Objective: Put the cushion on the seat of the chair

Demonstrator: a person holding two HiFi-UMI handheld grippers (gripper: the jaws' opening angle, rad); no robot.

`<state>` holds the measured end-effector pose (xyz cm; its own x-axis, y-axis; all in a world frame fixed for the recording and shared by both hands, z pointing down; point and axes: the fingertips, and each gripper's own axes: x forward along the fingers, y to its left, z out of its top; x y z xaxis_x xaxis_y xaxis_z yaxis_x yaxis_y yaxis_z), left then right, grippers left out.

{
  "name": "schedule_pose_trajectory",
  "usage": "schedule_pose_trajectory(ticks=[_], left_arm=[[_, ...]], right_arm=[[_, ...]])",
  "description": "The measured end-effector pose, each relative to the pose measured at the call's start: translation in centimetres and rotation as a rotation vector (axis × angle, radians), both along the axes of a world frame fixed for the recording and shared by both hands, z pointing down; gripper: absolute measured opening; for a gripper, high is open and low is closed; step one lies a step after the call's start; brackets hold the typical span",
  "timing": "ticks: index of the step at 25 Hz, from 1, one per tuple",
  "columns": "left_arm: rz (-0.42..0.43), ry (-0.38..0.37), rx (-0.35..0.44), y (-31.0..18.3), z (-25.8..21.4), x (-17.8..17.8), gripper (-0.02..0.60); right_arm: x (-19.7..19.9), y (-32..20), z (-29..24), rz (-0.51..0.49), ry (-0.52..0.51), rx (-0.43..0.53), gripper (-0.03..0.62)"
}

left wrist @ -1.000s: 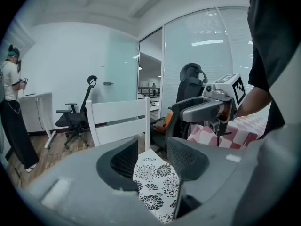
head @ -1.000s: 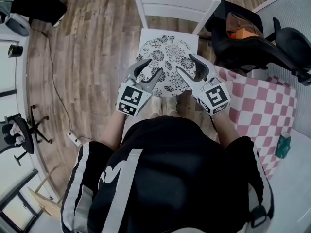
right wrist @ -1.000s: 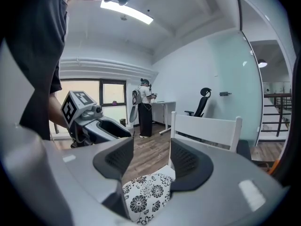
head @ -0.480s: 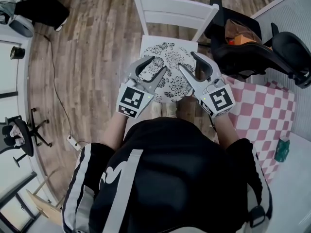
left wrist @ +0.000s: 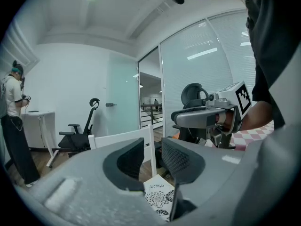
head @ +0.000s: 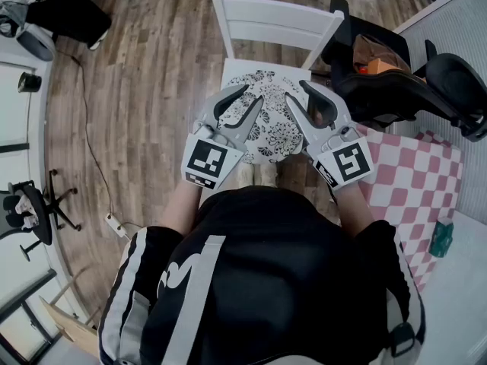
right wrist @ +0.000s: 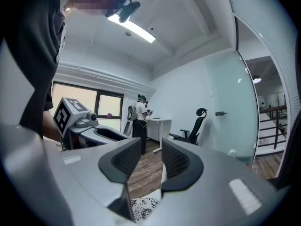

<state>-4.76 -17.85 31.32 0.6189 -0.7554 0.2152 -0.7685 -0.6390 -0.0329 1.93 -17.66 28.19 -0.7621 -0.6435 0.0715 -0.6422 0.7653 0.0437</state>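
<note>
cushion (head: pixel 268 128): lies flat on the seat of the white chair (head: pixel 275 20) | left gripper (head: pixel 249 97): above the cushion, fingers part-way apart, just been closing, nothing between them | right gripper (head: pixel 298 91): likewise, fingers narrowing on air, empty | progress: placement looks done, only backing away left

Clad in a black top (head: pixel 289 280), white stripes down each sleeve (plus a white band across the front). Grey left gripper (head: pixel 253 95) and grey right gripper (head: pixel 296 91): curved jaws, black meshed pads (left wrist: pixel 181 160), white marker cubes (head: pixel 207 160).
</note>
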Motion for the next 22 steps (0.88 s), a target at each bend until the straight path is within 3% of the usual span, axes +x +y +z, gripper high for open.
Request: schedule_pose_trajectory(ticks=[11, 22], left_arm=[[-0.055, 0.021, 0.046, -0.4, -2.4, -0.5, 0.055], [-0.085, 0.047, 0.072, -0.1, -3.8, -0.6, 0.008]], right_arm=[[-0.1, 0.2, -2.7, 0.022, -0.008, 0.059, 0.049], [0.0, 0.9, -3.7, 0.038, 0.005, 0.100, 0.006]])
